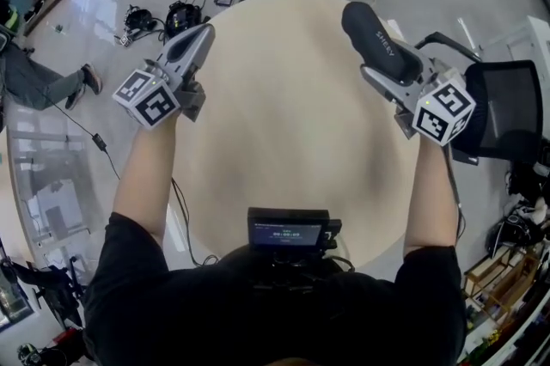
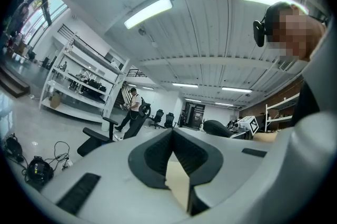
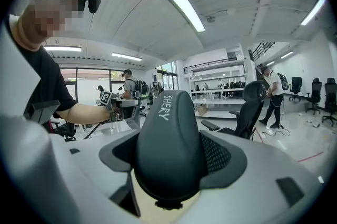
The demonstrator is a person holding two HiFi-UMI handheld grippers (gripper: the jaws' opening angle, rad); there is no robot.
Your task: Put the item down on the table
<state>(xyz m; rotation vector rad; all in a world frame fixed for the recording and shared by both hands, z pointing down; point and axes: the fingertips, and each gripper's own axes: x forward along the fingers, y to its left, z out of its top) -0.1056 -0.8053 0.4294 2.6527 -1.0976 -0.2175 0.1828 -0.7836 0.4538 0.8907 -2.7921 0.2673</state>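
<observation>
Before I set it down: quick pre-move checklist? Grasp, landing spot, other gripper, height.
1. Grasp: right gripper shut on the dark grey padded item printed SHERY, which sits squarely between the jaws. Ok.
2. Landing spot: the round beige table shows bare top beside and ahead of the item. Ok.
3. Left gripper: shut, nothing in it, over the table's far left edge and well apart from the item. Ok.
4. Black device with a screen: at the table's near edge, away from the item. Ok.
5. Gap between item and table top: cannot tell, no view shows it from the side.
</observation>
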